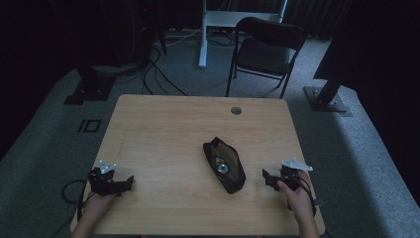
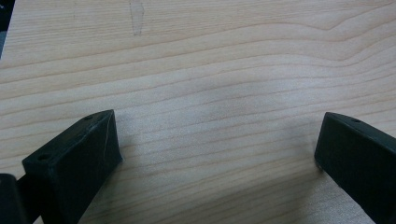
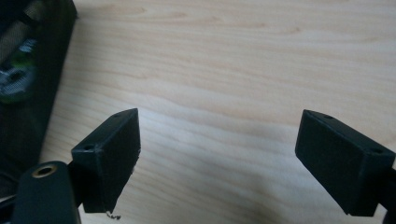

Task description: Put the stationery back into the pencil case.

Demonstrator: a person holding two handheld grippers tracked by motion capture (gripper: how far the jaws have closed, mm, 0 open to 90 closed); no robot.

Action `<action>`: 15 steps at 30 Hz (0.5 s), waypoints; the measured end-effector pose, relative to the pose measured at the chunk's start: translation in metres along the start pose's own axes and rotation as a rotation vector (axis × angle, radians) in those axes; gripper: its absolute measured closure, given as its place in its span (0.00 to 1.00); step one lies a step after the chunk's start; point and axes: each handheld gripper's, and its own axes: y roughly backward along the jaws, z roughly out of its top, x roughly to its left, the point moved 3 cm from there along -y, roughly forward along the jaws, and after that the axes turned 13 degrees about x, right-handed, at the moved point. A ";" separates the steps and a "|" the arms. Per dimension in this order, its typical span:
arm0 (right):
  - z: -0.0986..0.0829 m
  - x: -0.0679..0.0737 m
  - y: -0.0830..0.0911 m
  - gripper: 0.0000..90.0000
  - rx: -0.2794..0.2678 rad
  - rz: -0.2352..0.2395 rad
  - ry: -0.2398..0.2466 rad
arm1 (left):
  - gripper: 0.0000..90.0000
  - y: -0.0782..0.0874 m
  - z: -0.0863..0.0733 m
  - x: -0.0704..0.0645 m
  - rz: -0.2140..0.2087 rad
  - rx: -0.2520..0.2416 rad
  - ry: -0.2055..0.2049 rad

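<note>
A black mesh pouch (image 1: pixel 224 164) lies slanted on the wooden table (image 1: pixel 168 129), right of centre, with small shiny items showing through its mesh. My left gripper (image 1: pixel 130 180) rests near the front left edge, held by a hand and pointing right; its jaws stand wide open over bare wood (image 2: pixel 217 144). Near the front right, my right gripper (image 1: pixel 266 177) points left toward the pouch and sits a little apart from it. Its jaws are open with nothing between them (image 3: pixel 219 149), and the pouch (image 3: pixel 28 70) lies at the left edge of the right gripper view.
A round cable hole (image 1: pixel 236 110) sits near the table's far edge. Beyond the table stand a black folding chair (image 1: pixel 267 47), a white desk leg (image 1: pixel 203 34) and dark stand bases (image 1: pixel 327 99), with cables (image 1: pixel 153 74) on the grey carpet.
</note>
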 end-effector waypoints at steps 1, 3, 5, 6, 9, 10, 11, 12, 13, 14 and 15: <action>-0.002 -0.001 -0.001 0.16 0.002 0.000 0.000 | 0.00 0.000 0.000 0.000 0.000 0.000 0.000; -0.007 -0.003 -0.002 0.16 0.016 -0.005 0.006 | 0.00 0.000 0.000 0.000 0.000 0.000 0.000; -0.011 -0.004 -0.003 0.16 0.030 -0.008 0.008 | 0.00 0.000 0.000 0.000 0.000 0.000 0.000; -0.013 -0.005 -0.004 0.16 0.037 -0.012 0.016 | 0.00 0.000 0.000 0.000 0.000 0.000 0.000; -0.020 -0.006 -0.005 0.16 0.072 -0.005 0.008 | 0.00 0.000 0.000 0.000 0.000 0.000 0.000; -0.022 -0.006 -0.005 0.16 0.085 -0.003 0.006 | 0.00 0.000 0.000 0.000 0.000 0.000 0.000; -0.024 -0.006 -0.006 0.16 0.096 -0.005 0.009 | 0.00 0.000 0.000 0.000 0.000 0.000 0.000; -0.026 -0.007 -0.006 0.16 0.096 -0.010 0.012 | 0.00 0.000 0.000 0.000 0.000 0.000 0.000; -0.028 -0.007 -0.006 0.16 0.097 -0.015 0.016 | 0.00 0.000 0.000 0.000 0.000 0.000 0.000; -0.029 -0.007 -0.006 0.16 0.092 -0.020 0.018 | 0.00 0.000 0.000 0.000 0.000 0.000 0.000; -0.030 -0.008 -0.005 0.16 0.088 -0.025 0.018 | 0.00 0.000 0.000 0.000 0.000 0.000 0.000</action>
